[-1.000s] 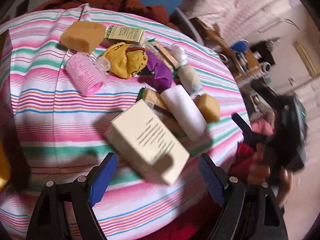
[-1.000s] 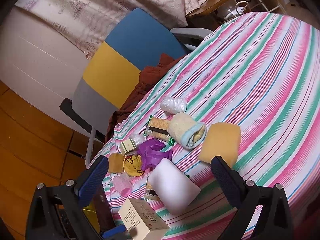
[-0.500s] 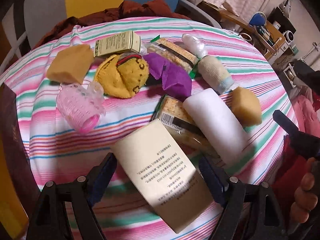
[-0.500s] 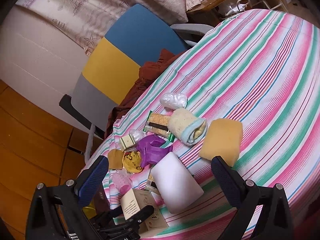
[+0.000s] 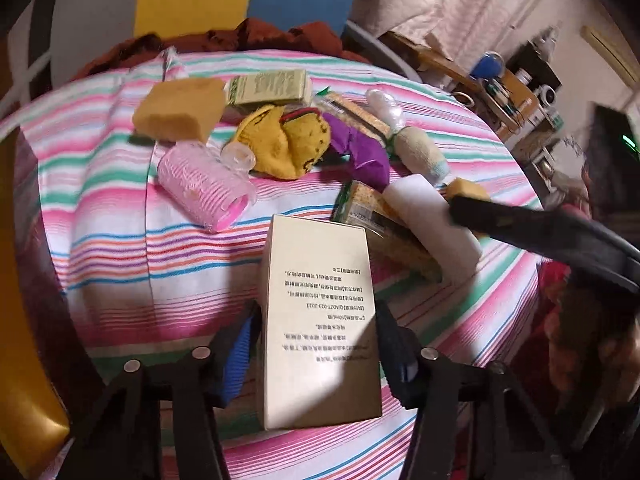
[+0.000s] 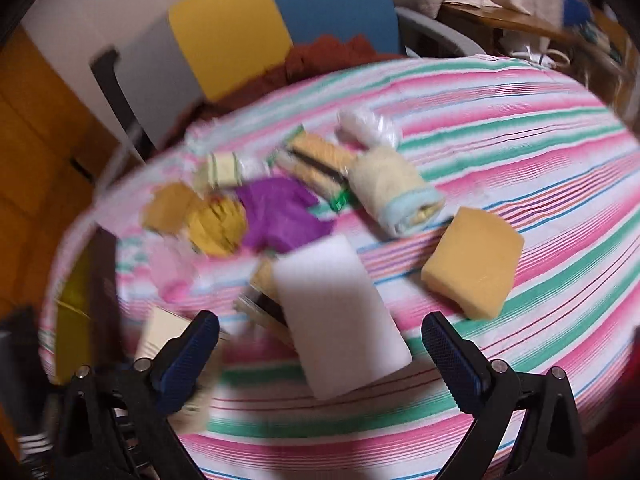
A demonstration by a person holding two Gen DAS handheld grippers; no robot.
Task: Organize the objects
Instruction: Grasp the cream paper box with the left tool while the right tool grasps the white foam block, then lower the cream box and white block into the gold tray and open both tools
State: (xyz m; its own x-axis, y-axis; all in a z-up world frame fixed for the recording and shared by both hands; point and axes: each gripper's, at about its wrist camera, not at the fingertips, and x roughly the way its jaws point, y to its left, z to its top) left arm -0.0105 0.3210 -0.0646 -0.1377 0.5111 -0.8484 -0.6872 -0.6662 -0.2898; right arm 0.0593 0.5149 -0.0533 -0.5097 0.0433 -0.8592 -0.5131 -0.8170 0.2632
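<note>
Closing in within half a second, the left hand-held gripper (image 5: 316,344) now clamps the cream box (image 5: 318,312) on the striped counter (image 5: 112,240) (first pick, likely), while the right hand-held gripper (image 6: 320,344) hovers agape over the white foam block (image 6: 336,312).

I'm looking into a lived-in home, probably a bedroom or living room. A striped tablecloth (image 5: 112,208) in pink, green and white covers the table, and a rust-brown garment (image 5: 256,38) hangs off its far edge. Behind stands an office chair (image 6: 256,28) with a yellow-and-blue back. A cluttered wooden desk (image 5: 472,76) sits past the table's right edge, below patterned curtain fabric (image 5: 448,4), over orange wood flooring (image 6: 36,128).
</note>
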